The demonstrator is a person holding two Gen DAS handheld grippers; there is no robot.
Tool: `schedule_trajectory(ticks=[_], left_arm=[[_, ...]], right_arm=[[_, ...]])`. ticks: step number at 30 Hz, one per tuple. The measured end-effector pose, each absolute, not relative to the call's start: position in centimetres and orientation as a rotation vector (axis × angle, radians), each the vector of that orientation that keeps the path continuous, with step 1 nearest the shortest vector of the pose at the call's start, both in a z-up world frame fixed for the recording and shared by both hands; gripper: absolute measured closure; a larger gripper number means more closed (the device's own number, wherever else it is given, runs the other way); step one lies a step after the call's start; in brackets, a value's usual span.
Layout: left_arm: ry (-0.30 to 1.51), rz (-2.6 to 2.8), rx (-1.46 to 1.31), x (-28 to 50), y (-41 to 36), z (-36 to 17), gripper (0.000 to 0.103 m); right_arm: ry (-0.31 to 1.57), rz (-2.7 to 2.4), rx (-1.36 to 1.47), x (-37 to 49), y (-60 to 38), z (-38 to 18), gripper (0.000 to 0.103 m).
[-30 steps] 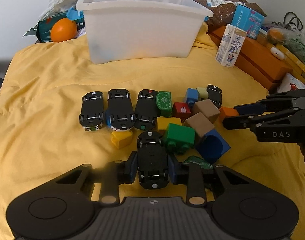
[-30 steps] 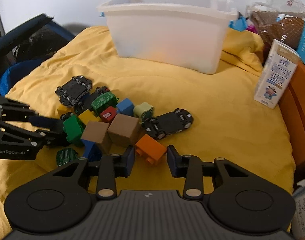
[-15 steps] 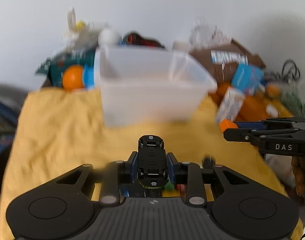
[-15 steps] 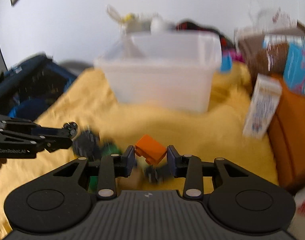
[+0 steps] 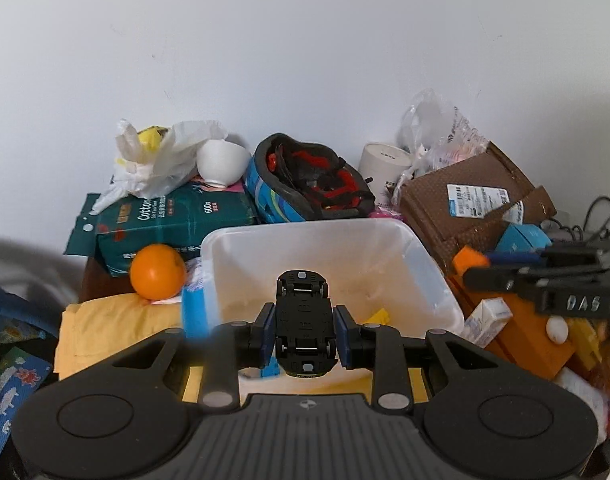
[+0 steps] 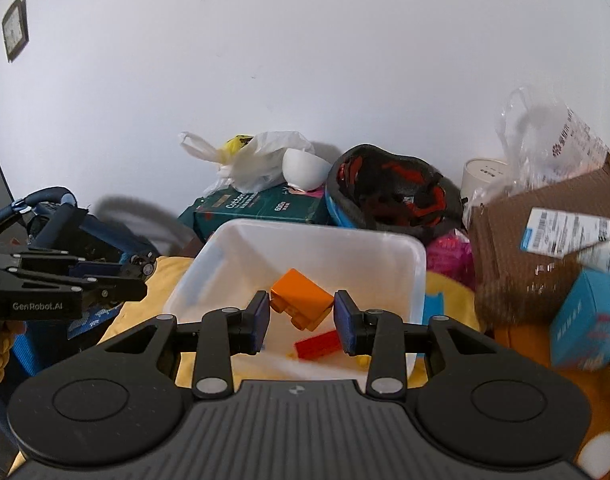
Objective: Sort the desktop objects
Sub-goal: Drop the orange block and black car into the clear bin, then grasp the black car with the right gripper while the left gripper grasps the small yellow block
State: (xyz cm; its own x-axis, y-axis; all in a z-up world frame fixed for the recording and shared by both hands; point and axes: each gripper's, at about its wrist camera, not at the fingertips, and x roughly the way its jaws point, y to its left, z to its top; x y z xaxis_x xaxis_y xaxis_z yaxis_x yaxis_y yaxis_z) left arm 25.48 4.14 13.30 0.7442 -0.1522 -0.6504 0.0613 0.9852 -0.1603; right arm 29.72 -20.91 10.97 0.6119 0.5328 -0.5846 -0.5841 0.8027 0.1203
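Up over the white bin [image 5: 433, 264], the left tongs [image 5: 304, 330] pinch a black toy car [image 5: 303, 320] belly-up between the blue pads, nose pointing away. A yellow piece [image 5: 379, 316] lies inside the bin. Left of the bin sits an orange [image 5: 158, 267] on the yellow cloth [image 5: 117, 332]; beyond are a green tissue pack [image 5: 173, 220], a helmet [image 5: 309, 178] and a cardboard box [image 5: 465, 208]. The right tongs [image 5: 481, 266] reach in from the right, carrying the orange block [image 5: 469, 260].

Seen from the right wrist, the right tongs [image 6: 302, 316] are partly spread, gripping that orange block [image 6: 301, 298] above the bin [image 6: 419, 276], where a red brick [image 6: 317, 344] lies. The left tongs [image 6: 137, 274] hover at the left.
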Motion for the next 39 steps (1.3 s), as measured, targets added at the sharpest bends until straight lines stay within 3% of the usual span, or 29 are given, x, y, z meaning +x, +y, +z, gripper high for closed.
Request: schedule_trajectory(ticks=[11,13,14,15,16,17,23,29,36,39], left_arm=[[0.808,-0.120,-0.140,29.8,3.3,13.2,0.069],[0.810,-0.109,-0.137,30.1,3.2,12.8,0.064],[0.808,-0.101,-0.139,30.1,3.2,12.7,0.052],[0.802,-0.095,-0.138,30.0,3.1,12.6,0.047],[0.798,-0.093,-0.131,29.9,3.1,12.4,0.047],[0.796,-0.091,-0.123,29.7,3.2,12.2,0.047],[0.707,-0.102,-0.089,24.7,3.7,10.4,0.047],[0.704,-0.075,-0.088,14.0,3.5,3.2,0.046],[0.864,-0.063,-0.095,8.5,1.4,-5.5,0.047],[0.877,-0.047,-0.077,8.8,0.6,-6.7,0.048]], right_arm=[[0.820,0.589,-0.112,35.4,-18.9,9.6,0.064],[0.829,0.586,-0.121,35.6,-18.7,9.2,0.063],[0.835,0.584,-0.125,35.7,-18.6,8.9,0.062],[0.839,0.576,-0.129,35.7,-18.4,8.9,0.056],[0.841,0.568,-0.135,35.8,-18.4,8.7,0.043],[0.832,0.566,-0.138,35.8,-18.3,8.5,0.040],[0.790,0.602,-0.116,33.9,-19.6,7.4,0.040],[0.729,0.625,-0.102,26.0,-23.5,3.3,0.039],[0.851,0.609,-0.204,18.9,-25.8,-6.4,0.039],[0.862,0.627,-0.267,18.1,-25.1,-8.4,0.029]])
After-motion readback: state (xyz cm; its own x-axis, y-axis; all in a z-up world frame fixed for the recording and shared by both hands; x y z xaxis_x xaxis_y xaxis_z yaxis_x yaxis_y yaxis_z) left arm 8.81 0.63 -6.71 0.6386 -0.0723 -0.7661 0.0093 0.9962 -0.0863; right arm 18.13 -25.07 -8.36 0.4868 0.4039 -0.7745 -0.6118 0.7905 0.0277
